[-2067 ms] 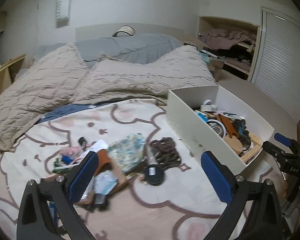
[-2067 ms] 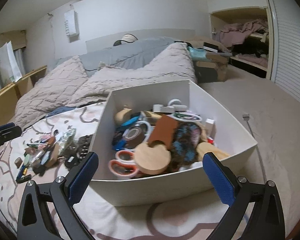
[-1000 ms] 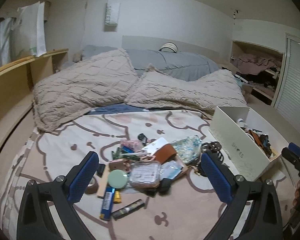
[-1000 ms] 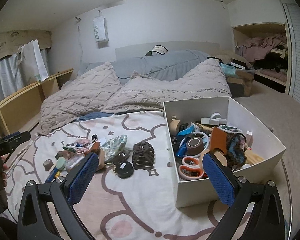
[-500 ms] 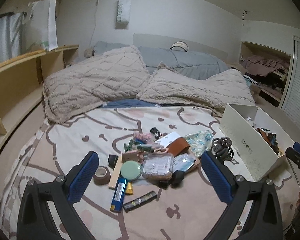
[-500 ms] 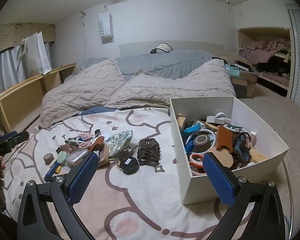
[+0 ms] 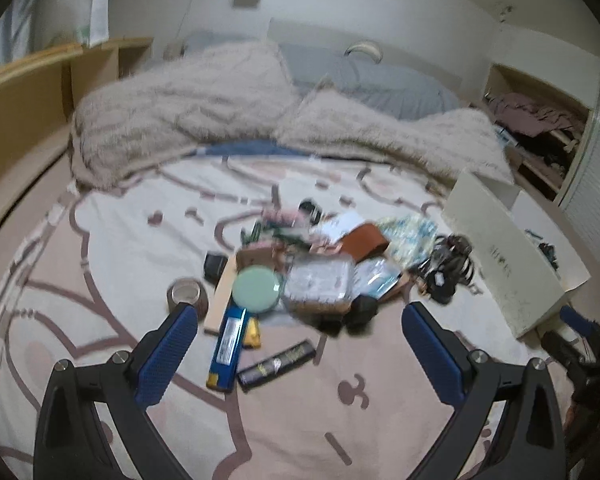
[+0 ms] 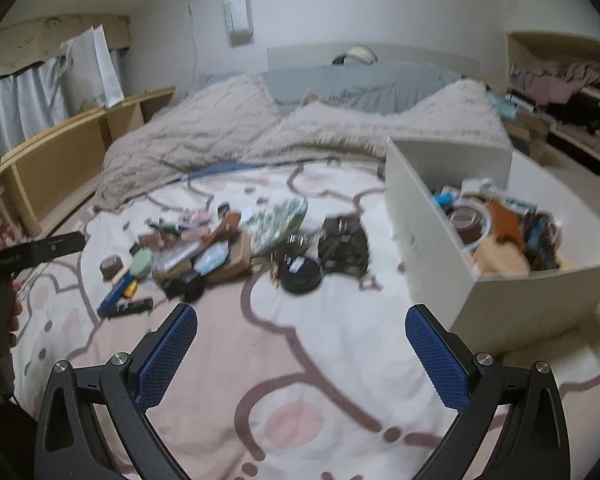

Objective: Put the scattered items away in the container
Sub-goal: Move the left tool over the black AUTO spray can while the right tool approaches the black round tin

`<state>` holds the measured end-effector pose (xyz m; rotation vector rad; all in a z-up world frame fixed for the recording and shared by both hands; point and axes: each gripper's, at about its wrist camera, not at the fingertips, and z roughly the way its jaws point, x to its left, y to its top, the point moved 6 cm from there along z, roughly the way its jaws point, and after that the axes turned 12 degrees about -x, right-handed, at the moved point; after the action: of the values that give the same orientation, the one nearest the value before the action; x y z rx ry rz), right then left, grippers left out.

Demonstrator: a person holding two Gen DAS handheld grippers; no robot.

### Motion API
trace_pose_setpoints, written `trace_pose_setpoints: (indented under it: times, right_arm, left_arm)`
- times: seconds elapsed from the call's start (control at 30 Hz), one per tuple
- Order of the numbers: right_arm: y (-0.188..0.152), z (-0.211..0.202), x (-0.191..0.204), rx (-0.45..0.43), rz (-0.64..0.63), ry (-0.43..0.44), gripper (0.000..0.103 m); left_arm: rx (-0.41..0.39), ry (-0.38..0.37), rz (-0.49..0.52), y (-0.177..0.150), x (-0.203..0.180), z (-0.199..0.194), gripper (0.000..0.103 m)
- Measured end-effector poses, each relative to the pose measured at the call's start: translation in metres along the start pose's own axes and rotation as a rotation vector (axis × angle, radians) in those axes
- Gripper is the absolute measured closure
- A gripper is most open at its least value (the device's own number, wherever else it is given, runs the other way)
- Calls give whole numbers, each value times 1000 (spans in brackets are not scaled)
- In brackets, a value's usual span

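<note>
A heap of small items lies on the patterned blanket: a green round compact (image 7: 257, 283), a blue lighter (image 7: 227, 347), a black tube (image 7: 276, 365), a tape roll (image 7: 185, 293), a clear case (image 7: 320, 280), a brown wallet (image 7: 364, 242), a floral pouch (image 7: 409, 233) and a black round tin (image 8: 300, 273). The white box (image 8: 420, 216) at the right holds several items. My left gripper (image 7: 300, 354) hovers open just short of the lighter and tube. My right gripper (image 8: 300, 354) hangs open over bare blanket, left of the box (image 7: 500, 260).
Beige quilted pillows (image 7: 180, 120) and a grey duvet (image 8: 360, 80) fill the far half of the bed. A wooden shelf (image 8: 60, 148) runs along the left side. A closet with clothes (image 7: 540, 120) is at the right. A dark hair claw (image 8: 342, 242) lies beside the tin.
Both grippers swung left and pulled back from the box. The left view now faces the scattered heap closer up; the right view shows the box shifted to its right edge.
</note>
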<state>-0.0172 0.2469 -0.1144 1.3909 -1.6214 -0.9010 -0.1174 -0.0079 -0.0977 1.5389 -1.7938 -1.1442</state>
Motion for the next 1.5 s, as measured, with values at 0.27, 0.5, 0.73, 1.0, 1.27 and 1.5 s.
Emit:
trace_pose_setpoints:
  times: [0.27, 0.5, 0.73, 1.0, 1.27, 1.5]
  right_arm:
    - [-45, 24, 10, 137, 24, 14, 0]
    - [-79, 35, 12, 265, 88, 4, 0]
    - [-88, 31, 17, 236, 21, -12, 0]
    - [-93, 33, 19, 250, -34, -35, 0]
    - [-96, 37, 20, 255, -60, -50, 0]
    - [-97, 35, 20, 241, -51, -39, 0]
  left_arm:
    - [166, -9, -71, -31, 7, 30, 11]
    - [230, -2, -79, -42, 8, 50, 11]
    - [266, 5, -116, -46, 11, 75, 21]
    - [314, 31, -62, -57, 9, 89, 37]
    - [384, 3, -2, -74, 3, 78, 48]
    - [412, -70, 75, -85, -19, 62, 48]
